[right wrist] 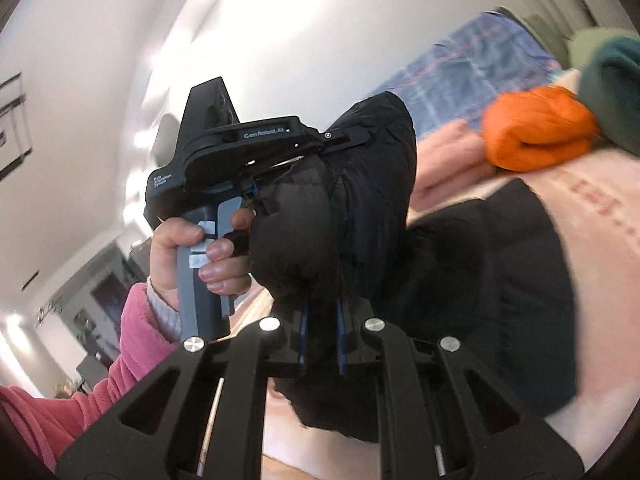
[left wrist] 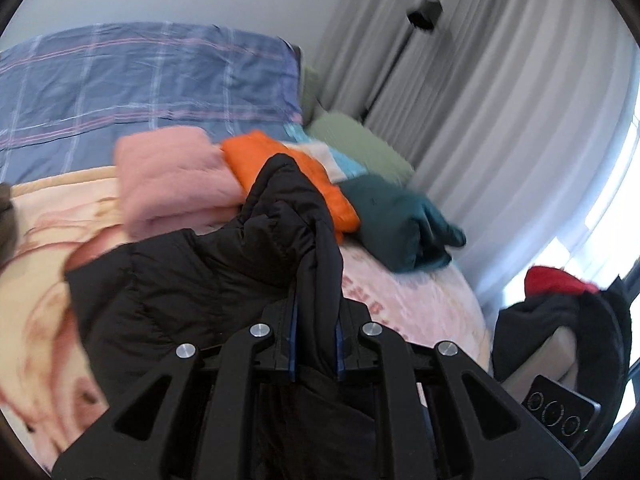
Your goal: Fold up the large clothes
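Both claws are clamped tight on the same garment! Left gripper [left wrist: 316, 344] has its blue-edged fingers pinched together on a bunched fold of the black puffer jacket [left wrist: 192, 280], and the right gripper [right wrist: 322, 336] squeezes another thick wad of that jacket [right wrist: 360, 200] between its own fingers. Seen from the right wrist, the left gripper [right wrist: 312, 152] sits up high, held by a bare hand [right wrist: 208, 252] in a pink sleeve, jacket fabric hanging from it. The rest of the jacket drapes down onto the pink blanket [left wrist: 400, 292] covering the bed (both views are motion-blurred, mind you). Behind it on the bed lie a folded pink fleece [left wrist: 172, 176], a folded orange garment [left wrist: 288, 168] touching it, and a dark teal one [left wrist: 396, 220] just beside that. A blue plaid quilt [left wrist: 140, 76] sits further back; grey curtains [left wrist: 500, 100] hang on the right.
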